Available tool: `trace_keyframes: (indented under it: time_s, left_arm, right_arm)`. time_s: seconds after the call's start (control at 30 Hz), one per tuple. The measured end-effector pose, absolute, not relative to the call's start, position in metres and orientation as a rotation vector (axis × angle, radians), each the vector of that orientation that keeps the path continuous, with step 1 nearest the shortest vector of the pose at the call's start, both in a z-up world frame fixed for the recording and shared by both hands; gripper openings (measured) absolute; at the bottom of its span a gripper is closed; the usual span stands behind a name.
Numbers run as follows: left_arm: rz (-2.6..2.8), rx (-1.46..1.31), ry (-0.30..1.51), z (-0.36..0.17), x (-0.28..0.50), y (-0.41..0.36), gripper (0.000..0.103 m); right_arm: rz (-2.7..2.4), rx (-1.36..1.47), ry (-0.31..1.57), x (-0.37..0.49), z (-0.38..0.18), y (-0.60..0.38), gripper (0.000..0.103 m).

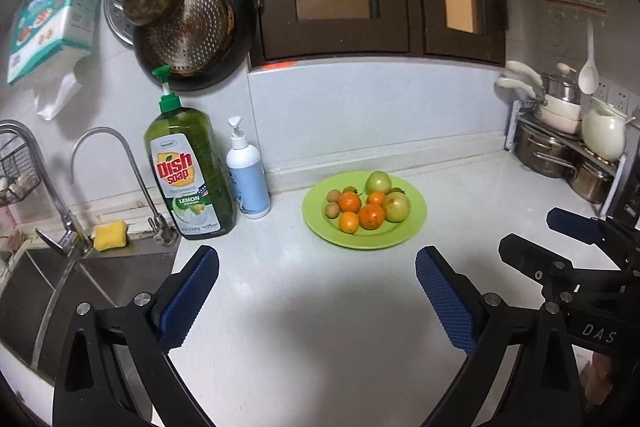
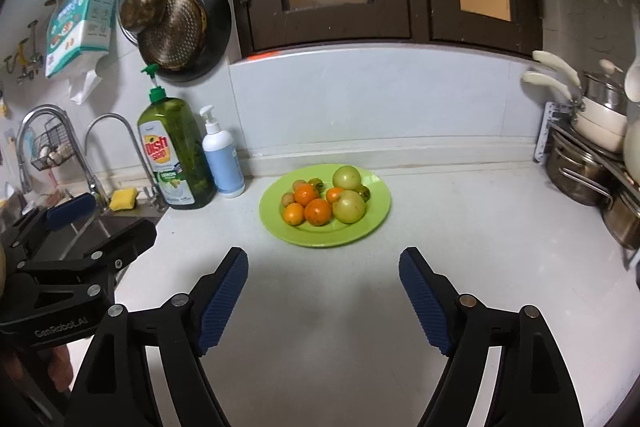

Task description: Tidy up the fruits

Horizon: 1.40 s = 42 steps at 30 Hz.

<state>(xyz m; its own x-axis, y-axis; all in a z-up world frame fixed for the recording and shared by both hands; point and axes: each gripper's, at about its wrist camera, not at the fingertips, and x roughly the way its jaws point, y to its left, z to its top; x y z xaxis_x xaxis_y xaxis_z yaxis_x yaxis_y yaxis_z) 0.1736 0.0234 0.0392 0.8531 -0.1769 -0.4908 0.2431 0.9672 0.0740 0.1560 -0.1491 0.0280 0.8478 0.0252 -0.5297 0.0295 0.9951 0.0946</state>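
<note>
A green plate [image 1: 414, 223] [image 2: 376, 223] sits on the white counter near the back wall. It holds several oranges [image 1: 371, 215] [image 2: 318, 211], two green tomatoes [image 1: 396, 207] [image 2: 349, 207] and small brown fruits [image 1: 332, 210] [image 2: 289, 198]. My left gripper [image 1: 318, 267] is open and empty, short of the plate. My right gripper [image 2: 323, 267] is open and empty, also short of the plate. The right gripper shows at the right edge of the left wrist view [image 1: 560, 239]. The left gripper shows at the left edge of the right wrist view [image 2: 96, 223].
A dish soap bottle [image 1: 188, 167] [image 2: 176, 155] and a white pump bottle [image 1: 248, 171] [image 2: 222, 159] stand left of the plate. A sink with faucets [image 1: 52, 267] [image 2: 100, 151] and a yellow sponge [image 1: 110, 235] lie farther left. Pots on a rack [image 1: 560, 143] [image 2: 592, 167] stand at right.
</note>
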Motion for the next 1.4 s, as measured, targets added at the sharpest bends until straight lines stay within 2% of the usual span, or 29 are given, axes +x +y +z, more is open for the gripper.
trace_keyframes:
  time_s: [0.17,0.6,0.97,1.4]
  left_arm:
    - [-0.177,0.128,0.462,0.043,0.132,0.017,0.103]
    - [-0.123,0.078,0.451,0.051,0.037,0.010,0.103]
    - [-0.104,0.091,0.423,0.053,-0.009,0.003,0.103]
    - [-0.117,0.094,0.398,0.058,-0.030,-0.005,0.103]
  right_arm:
    - [0.016,0.094,0.547,0.116,0.034,-0.156,0.085]
    - [0.012,0.058,0.510,0.027,0.042,-0.169,0.089]
    - [0.010,0.060,0.469,-0.019,0.042,-0.182,0.089]
    - [0.005,0.066,0.442,-0.042,0.046,-0.191,0.089]
